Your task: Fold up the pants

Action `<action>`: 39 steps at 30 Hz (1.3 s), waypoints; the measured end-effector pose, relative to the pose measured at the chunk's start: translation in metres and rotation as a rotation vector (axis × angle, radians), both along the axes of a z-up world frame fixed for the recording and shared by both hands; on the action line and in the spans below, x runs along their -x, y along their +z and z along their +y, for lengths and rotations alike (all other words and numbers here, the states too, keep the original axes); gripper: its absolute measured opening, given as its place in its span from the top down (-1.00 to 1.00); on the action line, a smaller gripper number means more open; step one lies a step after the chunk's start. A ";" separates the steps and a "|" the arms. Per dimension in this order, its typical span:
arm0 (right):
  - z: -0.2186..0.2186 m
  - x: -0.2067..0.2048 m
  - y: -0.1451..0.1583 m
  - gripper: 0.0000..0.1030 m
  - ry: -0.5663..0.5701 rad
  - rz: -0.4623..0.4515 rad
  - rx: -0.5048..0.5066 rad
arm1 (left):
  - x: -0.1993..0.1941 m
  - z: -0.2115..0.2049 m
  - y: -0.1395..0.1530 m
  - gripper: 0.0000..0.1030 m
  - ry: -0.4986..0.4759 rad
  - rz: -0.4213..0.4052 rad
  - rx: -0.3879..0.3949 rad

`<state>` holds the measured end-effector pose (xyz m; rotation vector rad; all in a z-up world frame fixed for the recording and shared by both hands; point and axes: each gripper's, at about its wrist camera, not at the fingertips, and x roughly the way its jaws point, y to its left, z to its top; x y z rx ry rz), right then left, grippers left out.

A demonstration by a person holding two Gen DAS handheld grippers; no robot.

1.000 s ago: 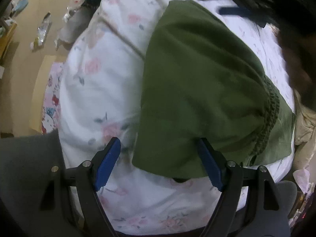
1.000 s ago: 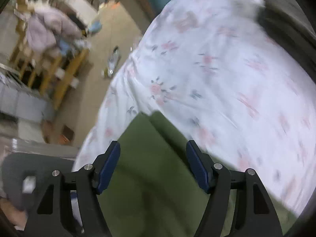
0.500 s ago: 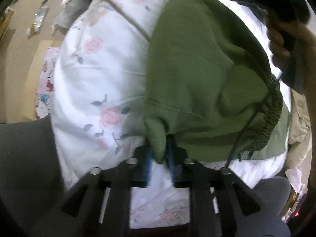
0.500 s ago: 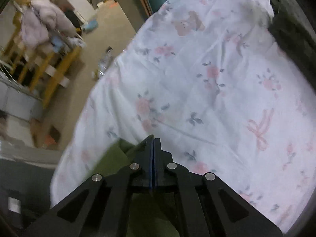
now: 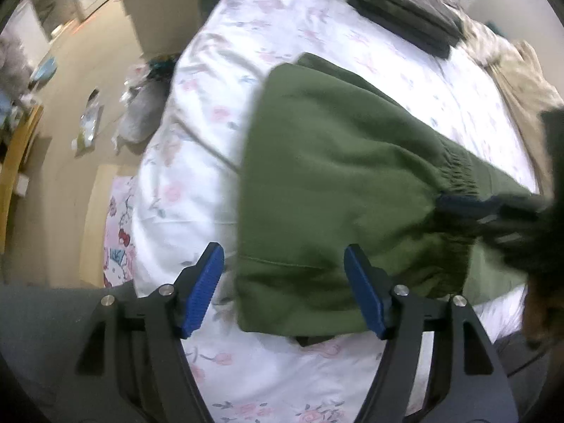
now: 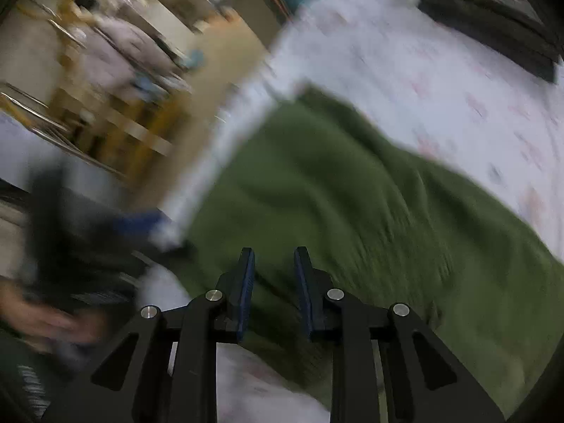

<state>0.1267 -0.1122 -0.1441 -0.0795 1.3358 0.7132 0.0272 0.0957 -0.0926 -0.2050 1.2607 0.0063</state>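
Note:
The green pants lie folded on the white flowered bedsheet, elastic waistband at the right. My left gripper is open and empty, its blue pads straddling the near corner of the pants. In the blurred right wrist view the pants spread ahead; my right gripper is open a little, jaws apart just over the near edge of the cloth, holding nothing. The right gripper also shows as a dark blur at the right of the left wrist view.
A stack of dark folded clothes lies at the far end of the bed, with beige bedding to the right. Floor clutter and a patterned mat lie left of the bed. Wooden furniture stands beyond.
Both grippers had shut on pants edges half a second ago; both have since let go and opened. The pants now lie flatter, folded over, and both cameras have pulled back.

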 end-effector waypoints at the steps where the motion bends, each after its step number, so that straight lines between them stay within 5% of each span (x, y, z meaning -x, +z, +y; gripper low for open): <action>1: -0.002 0.004 -0.015 0.62 -0.036 -0.010 0.067 | -0.001 -0.003 -0.001 -0.32 -0.009 -0.008 0.001; 4: -0.012 0.014 -0.017 0.62 -0.137 -0.045 0.001 | 0.003 -0.018 0.003 -0.47 -0.050 -0.057 -0.007; 7: -0.051 0.032 0.014 0.41 -0.326 -0.047 -0.223 | 0.002 -0.028 0.016 -0.54 -0.079 -0.117 -0.030; 9: -0.078 0.051 0.024 -0.27 -0.438 -0.054 -0.324 | -0.008 -0.036 0.019 -0.54 -0.099 -0.138 -0.039; 11: -0.108 0.077 0.027 -0.70 -0.571 -0.038 -0.427 | -0.022 -0.048 0.022 -0.54 -0.109 -0.168 -0.046; 16: -0.158 0.135 -0.005 -0.72 -0.886 0.102 -0.575 | -0.048 -0.076 0.011 -0.54 -0.092 -0.193 -0.050; 23: -0.195 0.175 -0.082 -0.72 -1.138 0.325 -0.629 | -0.060 -0.104 -0.050 -0.56 -0.121 -0.035 -0.072; 26: -0.221 0.173 -0.092 -0.71 -1.201 0.295 -0.718 | -0.064 -0.108 -0.057 -0.60 -0.122 -0.021 -0.084; 35: -0.364 0.149 -0.086 -0.71 -1.572 0.045 -0.680 | -0.065 -0.108 -0.058 -0.62 -0.128 -0.016 -0.074; 39: -0.420 0.137 -0.083 -0.71 -1.619 0.012 -0.702 | -0.065 -0.109 -0.059 -0.63 -0.128 -0.015 -0.077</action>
